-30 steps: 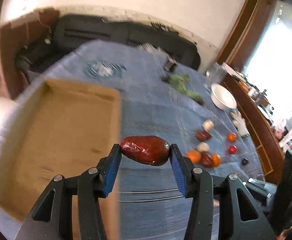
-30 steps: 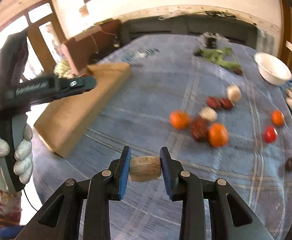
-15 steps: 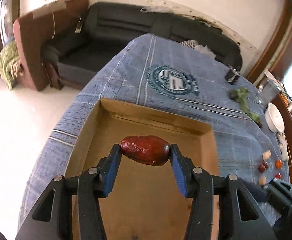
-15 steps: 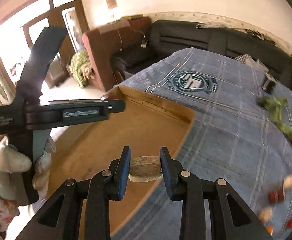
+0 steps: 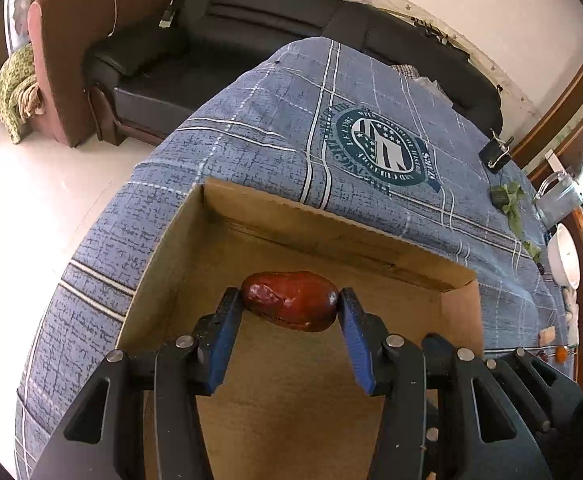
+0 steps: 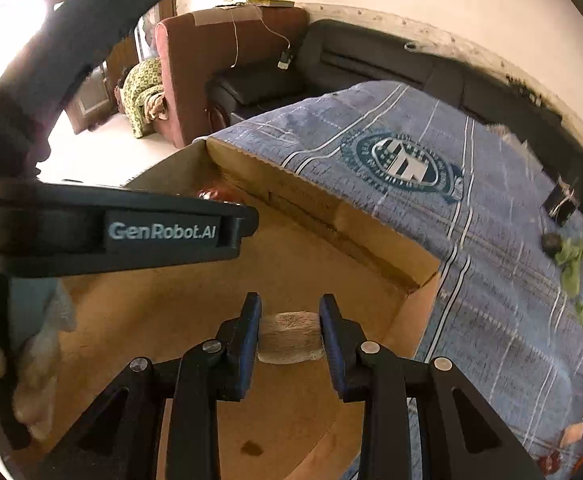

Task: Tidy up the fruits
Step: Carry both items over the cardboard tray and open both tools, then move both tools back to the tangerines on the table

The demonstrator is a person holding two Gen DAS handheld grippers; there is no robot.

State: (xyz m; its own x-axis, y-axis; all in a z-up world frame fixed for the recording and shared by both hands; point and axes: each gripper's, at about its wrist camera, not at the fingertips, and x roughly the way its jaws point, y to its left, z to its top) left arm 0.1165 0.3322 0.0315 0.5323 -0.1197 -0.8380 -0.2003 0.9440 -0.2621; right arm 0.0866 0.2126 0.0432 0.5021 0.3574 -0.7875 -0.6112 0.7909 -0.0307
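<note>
The left gripper (image 5: 290,305) is clenched end to end on a glossy, wrinkled, dark red oval fruit (image 5: 290,305), held above the floor of the shallow brown cardboard box (image 5: 331,232), toward its far wall. It looks light and firm but slick-skinned, so its blunt ends suit the pads. The right gripper (image 6: 289,332) grasps a pale, fuzzy tan lump (image 6: 289,336), possibly soft, over the box's near right part.

Glossy dark-red fruit (image 5: 290,306), pale beige fruit (image 6: 290,337), brown cardboard box (image 5: 323,236), blue white-checked tablecloth (image 5: 275,136)
</note>
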